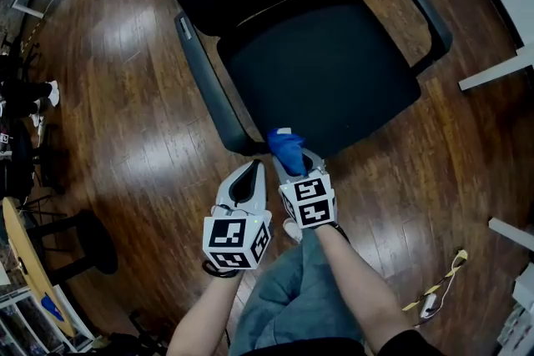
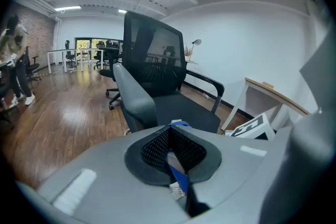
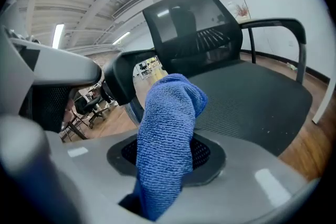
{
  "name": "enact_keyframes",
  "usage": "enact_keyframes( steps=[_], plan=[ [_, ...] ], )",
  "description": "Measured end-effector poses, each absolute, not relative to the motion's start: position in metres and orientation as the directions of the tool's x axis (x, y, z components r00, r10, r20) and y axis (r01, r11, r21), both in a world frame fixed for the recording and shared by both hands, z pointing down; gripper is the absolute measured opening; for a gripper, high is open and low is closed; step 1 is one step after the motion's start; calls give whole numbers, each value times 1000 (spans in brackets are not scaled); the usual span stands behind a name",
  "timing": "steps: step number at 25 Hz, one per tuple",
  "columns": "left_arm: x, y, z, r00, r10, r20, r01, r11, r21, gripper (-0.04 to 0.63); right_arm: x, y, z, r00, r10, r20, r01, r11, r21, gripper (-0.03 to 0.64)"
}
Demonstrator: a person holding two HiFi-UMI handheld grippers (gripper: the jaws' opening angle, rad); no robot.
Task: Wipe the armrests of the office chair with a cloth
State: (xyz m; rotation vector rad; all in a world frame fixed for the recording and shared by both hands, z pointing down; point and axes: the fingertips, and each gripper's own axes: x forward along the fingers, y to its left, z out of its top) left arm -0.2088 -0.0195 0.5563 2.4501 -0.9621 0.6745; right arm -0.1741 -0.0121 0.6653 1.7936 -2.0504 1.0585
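Clenching the bunched blue terry cloth [image 3: 167,139], the right gripper [image 1: 290,165] hangs near the padded left armrest [image 1: 207,79] of the black office chair [image 1: 325,71]. The left gripper [image 1: 245,177] fingers are closed, empty. Hard rubbing might tug the cloth free.

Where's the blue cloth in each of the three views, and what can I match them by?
Head view: blue cloth just below centre, at the front edge of the black chair seat.
Left gripper view: thin blue strip, low centre.
Right gripper view: centre, large.
Shared landmark: the black chair seat.
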Motion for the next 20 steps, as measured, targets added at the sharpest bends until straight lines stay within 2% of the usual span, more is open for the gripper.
enact_keyframes(
  steps=[6,20],
  plan=[
    [-210,-14,576,631,-485,606,-706,-684,187,3,-187,-21,691,-313,-723,616,-909,39,-416,138],
    [-214,-19,592,617,-479,624,-710,-682,179,4,-192,-26,713,-349,-683,642,-903,61,-426,138]
  ],
)
